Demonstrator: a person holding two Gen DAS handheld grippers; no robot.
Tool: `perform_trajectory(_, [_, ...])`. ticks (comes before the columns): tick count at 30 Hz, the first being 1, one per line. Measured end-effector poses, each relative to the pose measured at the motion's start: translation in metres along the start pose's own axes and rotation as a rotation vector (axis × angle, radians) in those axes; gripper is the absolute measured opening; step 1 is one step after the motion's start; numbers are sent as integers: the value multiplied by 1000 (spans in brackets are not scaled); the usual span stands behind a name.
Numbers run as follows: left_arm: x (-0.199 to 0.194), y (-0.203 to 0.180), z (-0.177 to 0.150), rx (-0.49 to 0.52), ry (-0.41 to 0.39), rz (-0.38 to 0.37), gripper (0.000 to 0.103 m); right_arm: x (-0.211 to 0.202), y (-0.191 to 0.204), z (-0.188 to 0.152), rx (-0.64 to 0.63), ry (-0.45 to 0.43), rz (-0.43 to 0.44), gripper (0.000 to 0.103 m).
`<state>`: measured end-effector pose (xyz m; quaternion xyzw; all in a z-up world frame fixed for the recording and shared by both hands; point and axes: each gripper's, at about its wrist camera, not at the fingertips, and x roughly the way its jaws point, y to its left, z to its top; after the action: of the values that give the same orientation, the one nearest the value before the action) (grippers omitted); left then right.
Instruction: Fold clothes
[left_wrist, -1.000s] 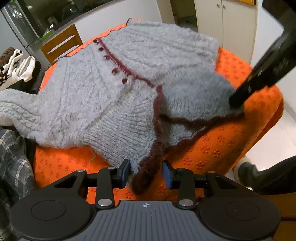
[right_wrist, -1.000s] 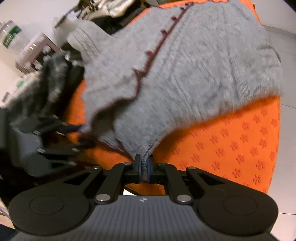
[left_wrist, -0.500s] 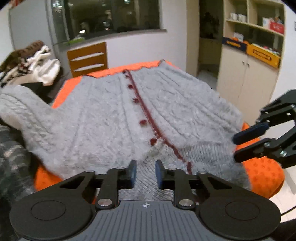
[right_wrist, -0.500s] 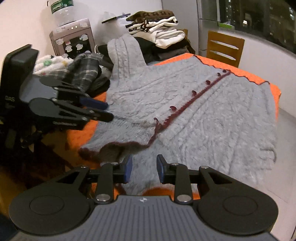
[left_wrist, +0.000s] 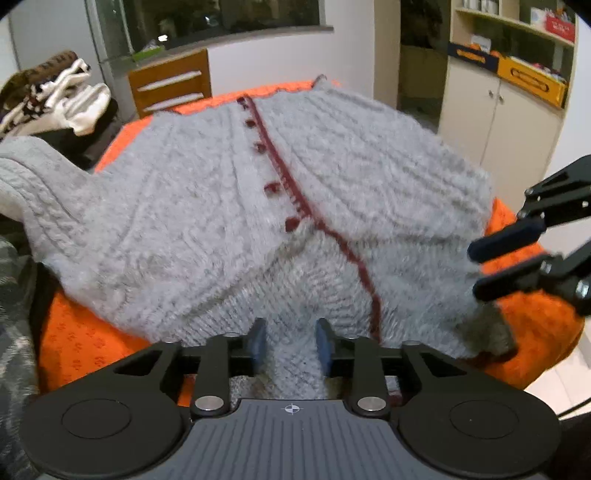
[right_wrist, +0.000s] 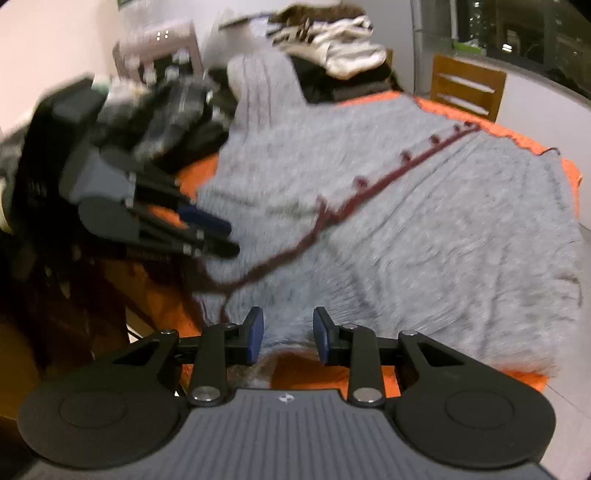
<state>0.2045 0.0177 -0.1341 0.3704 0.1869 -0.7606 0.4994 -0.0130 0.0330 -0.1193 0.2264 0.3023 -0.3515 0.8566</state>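
1. A grey cable-knit wool cardigan (left_wrist: 207, 206) with dark red trim lies spread face-up over an orange flower-patterned cloth (left_wrist: 524, 332).
2. Its button band, a dark red edging (left_wrist: 291, 188) with small dark red buttons (left_wrist: 271, 188), runs up the middle and is closed at the far end.
3. Near the ribbed hem the two front panels part, and the edging curves off to one side.
4. One sleeve (left_wrist: 26, 184) trails off the cloth's left edge; the hem hangs over the near edge.
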Motion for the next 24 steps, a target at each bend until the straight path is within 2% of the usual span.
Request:
perform_trajectory(6, [-24, -17, 15, -96, -49, 23, 44, -56, -31, 11, 35, -64, 8, 35])
perform_trajectory(15, [-19, -69, 64, -178, -96, 126, 48, -135, -133, 17, 59, -123, 20, 39])
perform_trajectory(17, [-14, -85, 77, -227, -103, 154, 48, -150, -156, 17, 48, -131, 31, 39])
perform_trajectory(21, [-9, -117, 100, -400, -98, 208, 48, -176, -215, 19, 5, -132, 85, 39])
perform_trajectory(24, [-3, -145, 113, -441, -105, 262, 50, -191, -257, 22, -20, -110, 105, 40])
